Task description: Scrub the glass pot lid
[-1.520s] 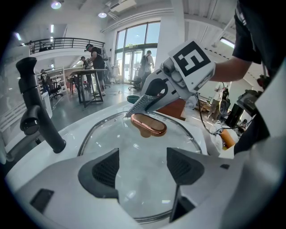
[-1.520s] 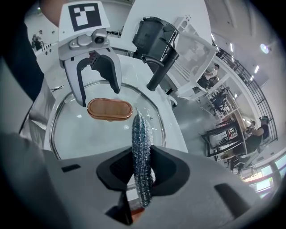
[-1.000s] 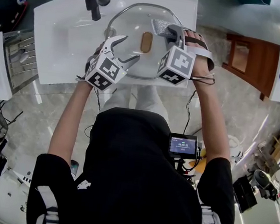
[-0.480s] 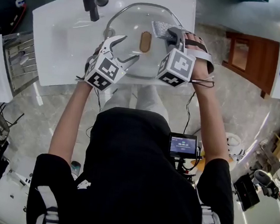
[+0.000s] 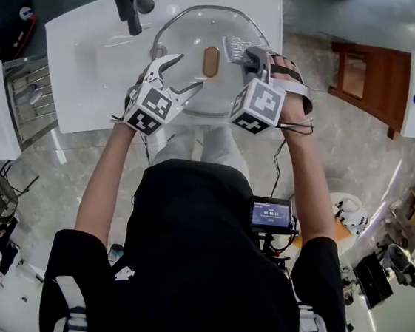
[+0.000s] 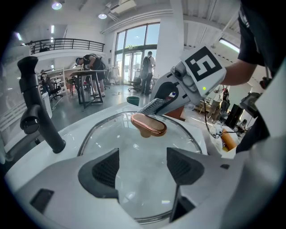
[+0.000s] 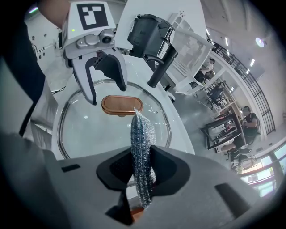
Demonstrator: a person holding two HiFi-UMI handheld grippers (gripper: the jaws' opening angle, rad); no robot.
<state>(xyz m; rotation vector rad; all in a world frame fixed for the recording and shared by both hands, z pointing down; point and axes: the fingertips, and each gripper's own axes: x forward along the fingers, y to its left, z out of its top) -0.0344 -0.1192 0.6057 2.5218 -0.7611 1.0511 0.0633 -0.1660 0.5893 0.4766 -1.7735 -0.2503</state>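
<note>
The glass pot lid [image 5: 186, 36] lies in the white sink with its copper-coloured knob [image 5: 211, 61] up. My left gripper [image 5: 188, 71] is open at the lid's near-left rim, with glass [image 6: 129, 152] showing between its pads and nothing held. My right gripper [image 5: 251, 57] is shut on a silver mesh scrubber [image 5: 236, 49], which stands on edge between the jaws [image 7: 142, 143]. The scrubber's tip reaches the lid just right of the knob [image 7: 121, 105]. In the left gripper view the scrubber [image 6: 149, 106] hangs just behind the knob [image 6: 149, 125].
The white sink [image 5: 86, 58] holds the lid. A black faucet [image 5: 126, 0] rises at its far left, close to the left gripper [image 6: 38, 114]. A wire dish rack [image 5: 23, 88] stands left of the sink and a wooden cabinet [image 5: 367, 75] to its right.
The right gripper has drawn the scrubber slightly nearer across the lid, beside the knob. The left gripper keeps its place at the rim, still open.
</note>
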